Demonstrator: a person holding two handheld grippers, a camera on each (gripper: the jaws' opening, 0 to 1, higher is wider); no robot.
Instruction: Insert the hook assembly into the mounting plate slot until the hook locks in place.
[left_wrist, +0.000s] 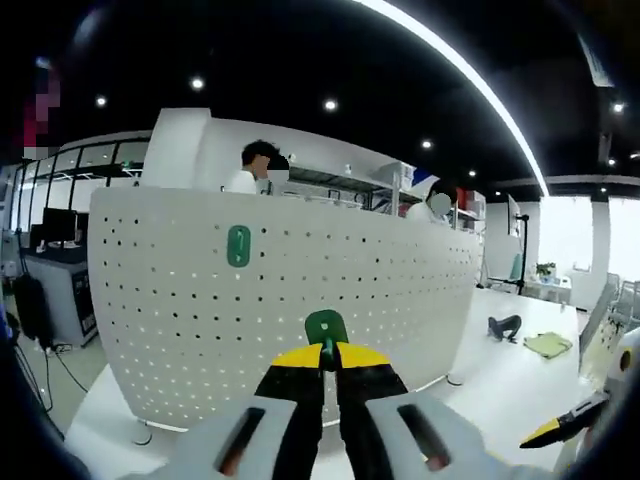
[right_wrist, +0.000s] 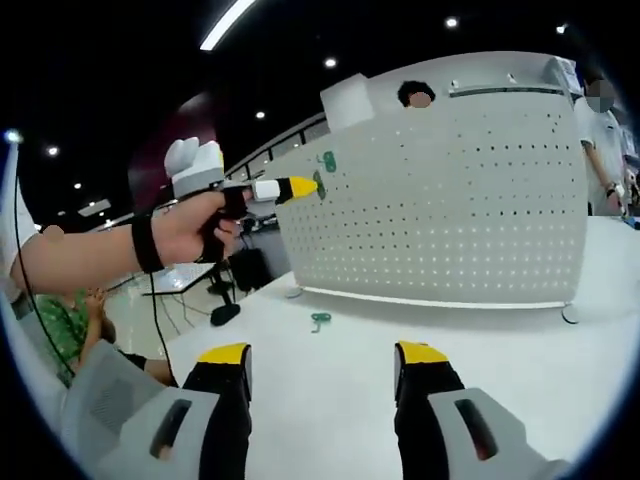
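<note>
Your left gripper (left_wrist: 329, 362) pinches a green plastic hook (left_wrist: 326, 327) before the white perforated pegboard (left_wrist: 300, 290); your right gripper (right_wrist: 322, 360) gapes over the white table (right_wrist: 330, 400)

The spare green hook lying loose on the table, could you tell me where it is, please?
In the right gripper view, the spare green hook lies on the white table, just in front of the pegboard, near its left end.
</note>
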